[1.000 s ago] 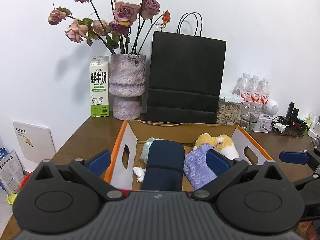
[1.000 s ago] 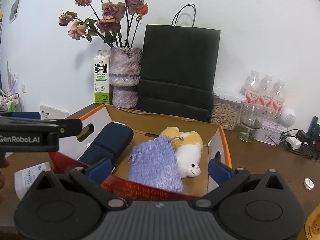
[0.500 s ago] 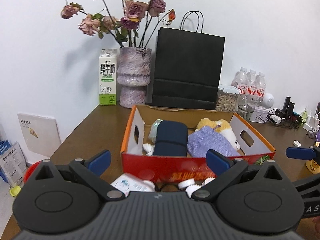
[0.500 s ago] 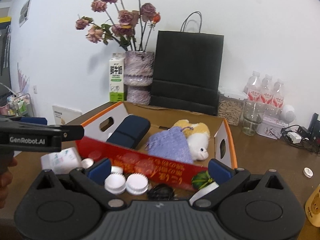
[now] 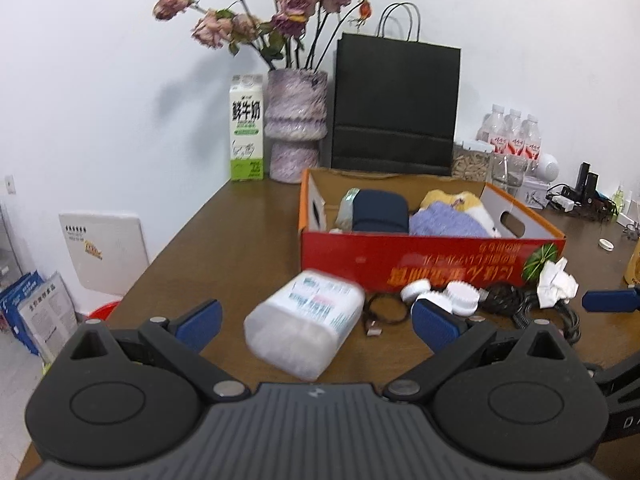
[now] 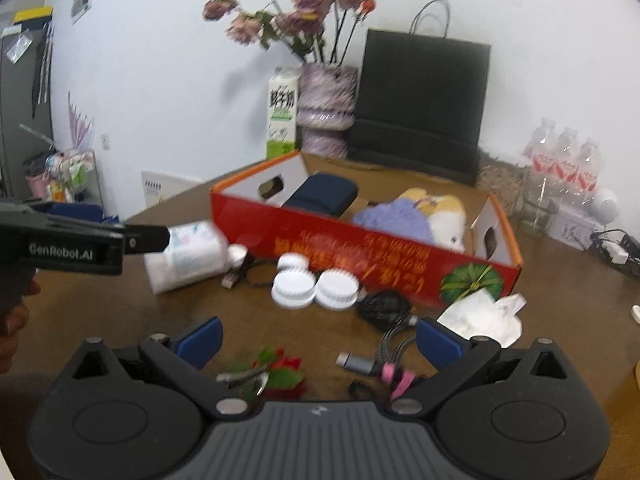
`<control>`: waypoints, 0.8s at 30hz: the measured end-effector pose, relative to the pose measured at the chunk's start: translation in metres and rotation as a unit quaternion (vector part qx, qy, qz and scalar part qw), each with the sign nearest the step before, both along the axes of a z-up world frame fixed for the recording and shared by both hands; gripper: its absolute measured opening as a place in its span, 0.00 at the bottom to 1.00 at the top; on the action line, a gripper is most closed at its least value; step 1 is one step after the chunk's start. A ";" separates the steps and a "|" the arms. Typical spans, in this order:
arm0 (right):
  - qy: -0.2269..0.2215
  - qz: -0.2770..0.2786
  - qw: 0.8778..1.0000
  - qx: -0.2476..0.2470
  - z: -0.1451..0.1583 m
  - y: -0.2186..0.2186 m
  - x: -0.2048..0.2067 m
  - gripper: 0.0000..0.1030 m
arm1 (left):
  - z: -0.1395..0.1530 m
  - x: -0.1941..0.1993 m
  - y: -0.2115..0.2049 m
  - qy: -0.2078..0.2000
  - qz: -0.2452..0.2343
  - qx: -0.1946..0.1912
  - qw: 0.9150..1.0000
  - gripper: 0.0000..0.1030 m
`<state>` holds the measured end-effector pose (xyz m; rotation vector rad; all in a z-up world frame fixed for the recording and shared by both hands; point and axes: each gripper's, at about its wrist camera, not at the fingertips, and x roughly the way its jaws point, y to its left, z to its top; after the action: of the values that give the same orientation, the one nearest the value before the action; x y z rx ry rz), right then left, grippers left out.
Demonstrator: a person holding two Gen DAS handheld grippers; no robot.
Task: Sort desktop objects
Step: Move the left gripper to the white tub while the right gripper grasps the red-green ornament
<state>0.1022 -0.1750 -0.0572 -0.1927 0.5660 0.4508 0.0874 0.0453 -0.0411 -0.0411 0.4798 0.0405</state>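
Both claws hang above the bench with fingers spread wide, gripping nothing. The left claw points at a white bottle lying on its side before the red box. The right claw hovers over cables, near 3 white caps, crumpled paper and a blurred, perhaps floral, clip.

Right wrist view motion-blurred; red box lettering unreadable. Plush toy mostly hidden under purple pouch. Flowers cut off at top.
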 end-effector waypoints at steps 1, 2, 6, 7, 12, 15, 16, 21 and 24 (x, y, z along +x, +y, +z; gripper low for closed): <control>0.005 0.003 1.000 0.001 -0.003 0.002 -0.001 0.98 | -0.003 -0.001 0.002 0.002 0.002 -0.002 1.000 1.00; 0.010 0.006 1.000 0.002 -0.006 0.002 -0.002 0.95 | -0.005 -0.003 0.003 0.004 0.002 -0.004 1.000 1.00; 0.027 0.018 0.999 0.003 -0.013 0.009 -0.003 0.88 | -0.012 -0.005 0.010 0.005 0.003 0.004 1.000 1.00; 0.029 0.020 0.999 0.002 -0.015 0.011 -0.004 0.85 | -0.013 -0.005 0.012 0.006 0.003 0.004 1.000 1.00; 0.043 0.021 0.999 0.002 -0.021 0.018 0.000 0.74 | -0.017 0.000 0.016 0.012 0.001 -0.003 1.000 1.00; 0.050 0.019 0.999 0.005 -0.023 0.019 0.004 0.59 | -0.018 0.003 0.015 0.016 -0.004 0.000 1.000 1.00; 0.053 0.017 0.998 0.005 -0.023 0.019 0.005 0.51 | -0.019 0.004 0.015 0.016 -0.004 0.000 1.000 1.00; 0.051 0.019 0.998 0.021 -0.022 0.016 0.009 0.45 | -0.020 0.007 0.016 0.017 -0.005 -0.001 1.000 1.00; 0.048 0.021 0.998 0.023 -0.021 0.015 0.010 0.44 | -0.021 0.011 0.016 0.020 -0.005 0.000 1.000 1.00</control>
<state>0.1127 -0.1598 -0.0787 -0.1389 0.6448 0.5155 0.0981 0.0616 -0.0619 -0.0370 0.5197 0.0316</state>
